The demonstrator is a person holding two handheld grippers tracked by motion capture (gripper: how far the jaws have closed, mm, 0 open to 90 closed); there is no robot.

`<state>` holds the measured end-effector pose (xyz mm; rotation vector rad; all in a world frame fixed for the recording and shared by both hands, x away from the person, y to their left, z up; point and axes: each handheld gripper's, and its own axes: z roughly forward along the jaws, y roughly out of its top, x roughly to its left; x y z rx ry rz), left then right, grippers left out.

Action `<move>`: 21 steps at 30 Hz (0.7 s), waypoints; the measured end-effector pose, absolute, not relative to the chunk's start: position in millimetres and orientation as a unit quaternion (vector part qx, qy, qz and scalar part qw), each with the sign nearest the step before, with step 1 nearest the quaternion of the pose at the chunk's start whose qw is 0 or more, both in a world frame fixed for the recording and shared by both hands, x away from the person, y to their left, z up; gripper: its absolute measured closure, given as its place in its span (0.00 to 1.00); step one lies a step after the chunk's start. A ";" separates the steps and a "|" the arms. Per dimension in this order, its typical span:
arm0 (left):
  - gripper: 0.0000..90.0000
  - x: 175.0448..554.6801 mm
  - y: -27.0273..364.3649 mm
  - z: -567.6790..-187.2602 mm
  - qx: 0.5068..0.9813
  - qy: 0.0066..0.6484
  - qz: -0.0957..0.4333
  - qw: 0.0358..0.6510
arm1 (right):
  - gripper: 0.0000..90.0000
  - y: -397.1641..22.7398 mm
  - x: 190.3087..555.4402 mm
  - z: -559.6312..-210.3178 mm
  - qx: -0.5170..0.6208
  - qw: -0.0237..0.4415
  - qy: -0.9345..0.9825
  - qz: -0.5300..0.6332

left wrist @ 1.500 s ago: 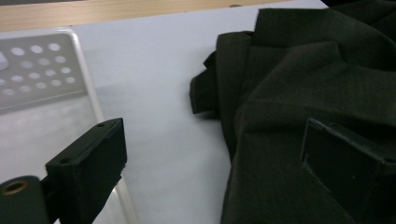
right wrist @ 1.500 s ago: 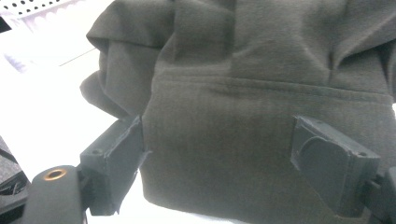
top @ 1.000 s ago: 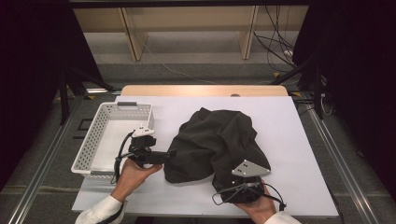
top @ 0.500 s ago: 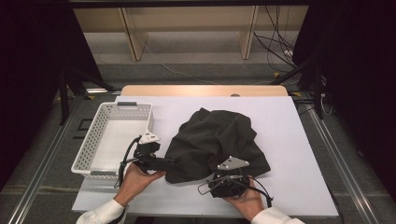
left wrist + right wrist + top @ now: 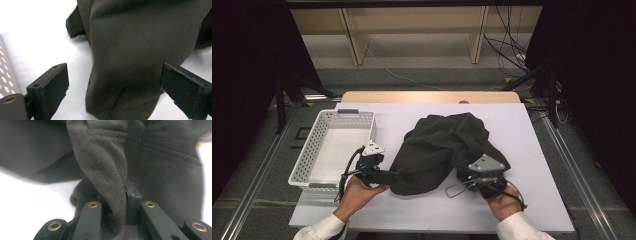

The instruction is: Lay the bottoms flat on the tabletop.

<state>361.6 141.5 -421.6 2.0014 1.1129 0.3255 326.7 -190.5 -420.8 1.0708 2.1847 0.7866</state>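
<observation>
The dark garment (image 5: 444,150) lay in a crumpled heap on the white tabletop (image 5: 542,200), just to the right of the white perforated basket (image 5: 309,162), which stood empty near the tabletop's left edge. It looked like a soft, light, woven piece with seams and a folded hem. Such cloth has no stiffness of its own, so it would probably sag and trail from wherever it was lifted rather than keep any shape.

The right gripper (image 5: 472,181), at the side of the heap far from the basket, had just been closing, and in the right gripper view a thick fold of the garment (image 5: 110,195) sat pinched between its jaws. That grip on a doubled, seamed fold seemed sound, since a bunched edge slips less than a single layer.

The left gripper (image 5: 399,175) reached in from the basket's side with its jaws spread wide. In the left gripper view a hanging flap of the garment (image 5: 130,75) lay between them, untouched by either pad.

A second hold on that flap's lower edge, near the basket, would likely let both grippers spread the cloth. Held at one corner alone, it would probably drag across the tabletop and might snag on the basket's rim.
</observation>
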 end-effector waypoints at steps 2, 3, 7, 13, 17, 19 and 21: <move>0.08 361.7 140.2 -422.5 0.793 0.440 0.127 0.401 | 0.88 -207.7 335.5 -411.6 0.410 0.325 0.800 0.294; 0.08 361.8 139.6 -422.7 0.795 0.438 0.127 0.400 | 0.88 -216.7 341.5 -408.4 0.414 0.343 0.791 0.293; 0.09 361.4 136.2 -423.6 0.797 0.436 0.125 0.399 | 0.88 -252.5 374.8 -402.2 0.455 0.355 0.765 0.287; 0.09 361.9 135.8 -424.8 0.799 0.435 0.124 0.395 | 0.87 -272.8 407.1 -415.7 0.484 0.342 0.759 0.271; 0.09 361.4 136.8 -423.5 0.797 0.435 0.126 0.399 | 0.83 -276.4 408.6 -419.5 0.489 0.326 0.760 0.277; 0.09 361.1 136.3 -422.8 0.798 0.433 0.128 0.400 | 0.72 -277.3 407.5 -417.7 0.495 0.311 0.761 0.283; 0.09 361.0 135.8 -422.0 0.798 0.432 0.128 0.401 | 0.56 -277.9 404.2 -414.0 0.497 0.290 0.762 0.296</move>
